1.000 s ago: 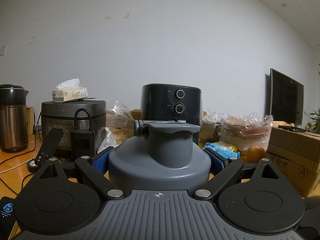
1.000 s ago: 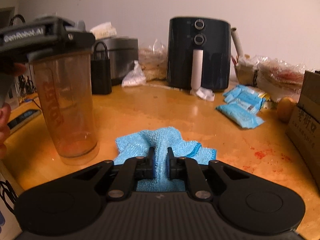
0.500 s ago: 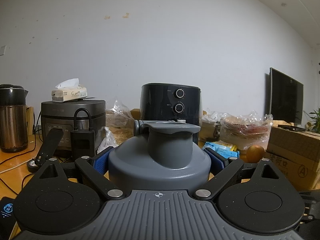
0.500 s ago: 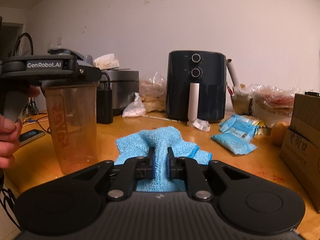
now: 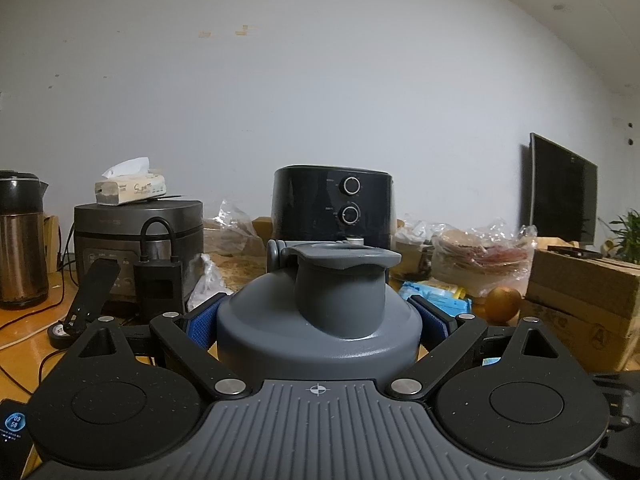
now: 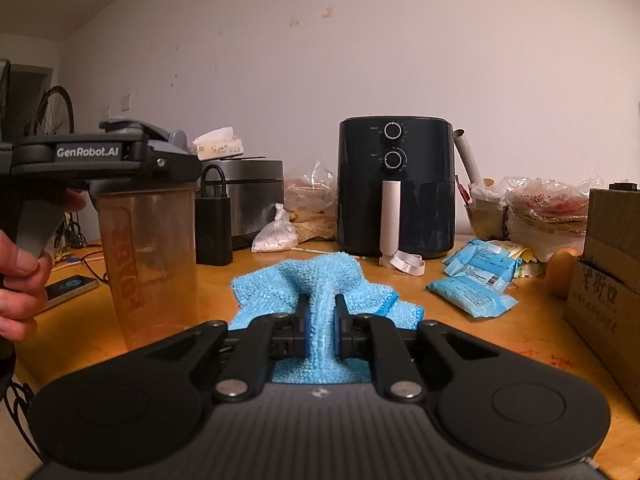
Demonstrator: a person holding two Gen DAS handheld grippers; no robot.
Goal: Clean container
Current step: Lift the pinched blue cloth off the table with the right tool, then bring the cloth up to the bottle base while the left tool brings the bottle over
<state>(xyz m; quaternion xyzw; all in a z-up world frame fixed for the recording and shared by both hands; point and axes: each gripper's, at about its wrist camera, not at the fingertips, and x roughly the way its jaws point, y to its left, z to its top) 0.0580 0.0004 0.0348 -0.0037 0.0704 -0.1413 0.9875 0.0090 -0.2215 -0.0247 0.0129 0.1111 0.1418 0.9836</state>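
Observation:
A clear shaker bottle (image 6: 148, 264) with red lettering and a grey lid (image 5: 320, 320) stands at the left of the right wrist view. My left gripper (image 5: 318, 322) is shut on the lid, its blue pads against both sides; it also shows from the side in the right wrist view (image 6: 100, 156). My right gripper (image 6: 320, 330) is shut on a blue microfibre cloth (image 6: 316, 280), which is bunched between the fingers and lifted off the wooden table (image 6: 440, 320), to the right of the bottle.
A black air fryer (image 6: 396, 188) stands at the back, with a rice cooker (image 6: 244, 184) and black power bank (image 6: 214, 224) to its left. Blue packets (image 6: 476, 280), food bags and a cardboard box (image 6: 608, 280) are on the right. A phone (image 6: 72, 286) lies at the left.
My right gripper has lifted and tilted up with the cloth, which has risen off the table. The left gripper and bottle have stayed almost still.

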